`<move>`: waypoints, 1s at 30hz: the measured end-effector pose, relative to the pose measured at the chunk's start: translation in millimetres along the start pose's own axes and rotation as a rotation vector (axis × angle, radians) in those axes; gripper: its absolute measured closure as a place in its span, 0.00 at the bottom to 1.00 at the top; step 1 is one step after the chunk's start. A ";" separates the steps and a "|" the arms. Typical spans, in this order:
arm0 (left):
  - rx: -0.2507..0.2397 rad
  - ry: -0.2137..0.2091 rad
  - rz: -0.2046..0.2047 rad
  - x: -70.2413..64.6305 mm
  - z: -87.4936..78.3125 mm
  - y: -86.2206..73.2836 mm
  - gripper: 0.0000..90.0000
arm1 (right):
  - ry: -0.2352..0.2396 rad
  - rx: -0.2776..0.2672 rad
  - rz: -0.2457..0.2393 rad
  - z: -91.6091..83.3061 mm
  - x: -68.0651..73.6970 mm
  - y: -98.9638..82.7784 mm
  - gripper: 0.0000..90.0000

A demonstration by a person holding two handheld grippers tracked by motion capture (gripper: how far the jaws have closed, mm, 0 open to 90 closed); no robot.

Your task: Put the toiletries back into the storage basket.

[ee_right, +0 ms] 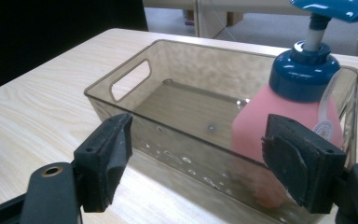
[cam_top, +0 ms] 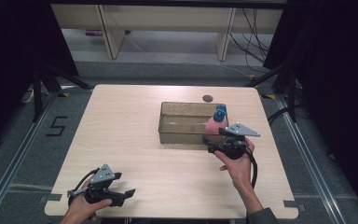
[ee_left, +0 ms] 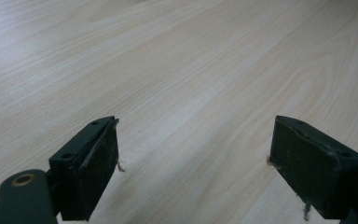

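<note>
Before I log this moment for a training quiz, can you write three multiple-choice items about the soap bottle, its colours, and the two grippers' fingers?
1. Where does the pink pump bottle with the blue cap stand?
A. inside the clear brownish plastic bin, at its right end
B. on the bare table beside the left gripper
C. on the floor

2. What colour is the bottle's pump head?
A. white
B. blue
C. green

3. How do the fingers of the right gripper stand?
A. clamped on the bottle
C. shut on the bin's handle
B. apart, with nothing pressed between them

Key: 1 A, the bottle shows behind the bin's near wall in the right gripper view. 2 B, pump and collar are blue. 3 B, both fingers stand wide in front of the bin wall, as the left gripper does over the wooden table.
</note>
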State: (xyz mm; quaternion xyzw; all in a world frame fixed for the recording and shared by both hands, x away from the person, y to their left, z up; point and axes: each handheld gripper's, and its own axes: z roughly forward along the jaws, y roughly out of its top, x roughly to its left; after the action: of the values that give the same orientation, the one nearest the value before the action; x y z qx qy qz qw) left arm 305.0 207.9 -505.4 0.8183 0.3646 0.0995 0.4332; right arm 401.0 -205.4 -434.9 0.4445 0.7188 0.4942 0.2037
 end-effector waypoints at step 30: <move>0.014 0.012 0.003 2.1 0.1 1.3 0.17 | 0.072 0.009 -0.010 -6.7 10.8 -17.0 0.24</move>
State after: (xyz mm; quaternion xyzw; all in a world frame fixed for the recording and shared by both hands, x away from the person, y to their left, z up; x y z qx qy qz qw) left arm 307.2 208.8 -504.8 0.8213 0.3664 0.1026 0.4250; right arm 383.0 -201.8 -445.7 0.4237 0.7301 0.5057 0.1779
